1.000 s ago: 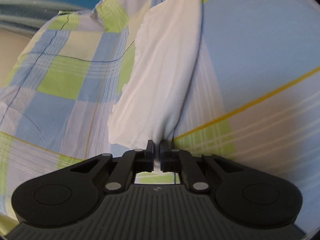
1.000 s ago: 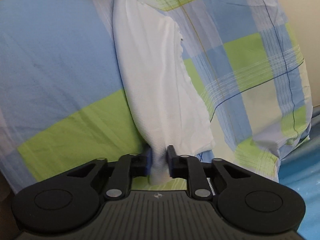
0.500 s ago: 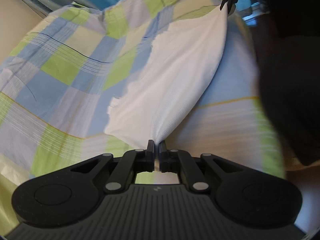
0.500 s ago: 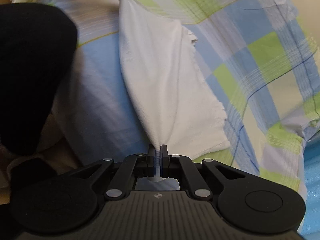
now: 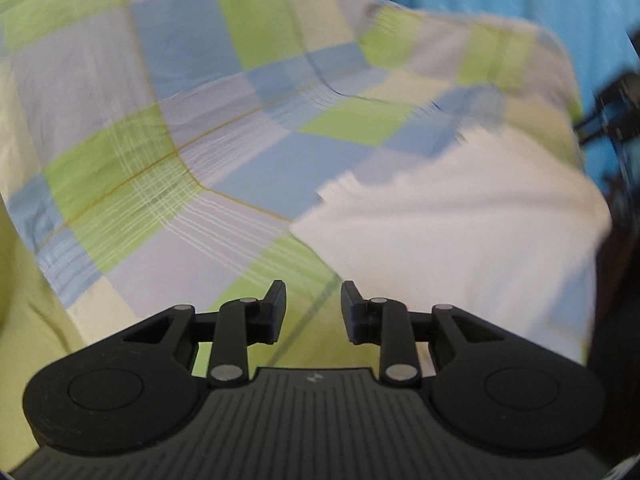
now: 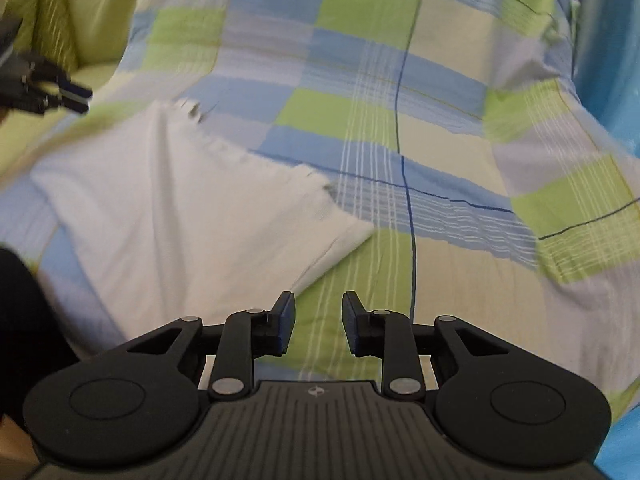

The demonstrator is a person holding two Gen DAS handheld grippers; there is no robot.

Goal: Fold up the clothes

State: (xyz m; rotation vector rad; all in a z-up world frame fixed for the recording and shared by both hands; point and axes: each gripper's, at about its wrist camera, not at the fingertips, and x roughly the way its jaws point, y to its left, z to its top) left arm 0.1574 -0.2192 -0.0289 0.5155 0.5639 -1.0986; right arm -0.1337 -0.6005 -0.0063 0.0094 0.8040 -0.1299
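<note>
Two sets of jaws stand apart with nothing between them: our left gripper (image 5: 313, 304) and our right gripper (image 6: 319, 316) both hover open over the checked bedsheet (image 5: 208, 128). Beyond them, the white garment (image 5: 460, 240) lies flat on that sheet, filling the right half of the left wrist frame and the left half of the right wrist frame (image 6: 180, 216), one corner just above our right jaws. In the right view's upper left we see the left gripper, blurred.
</note>
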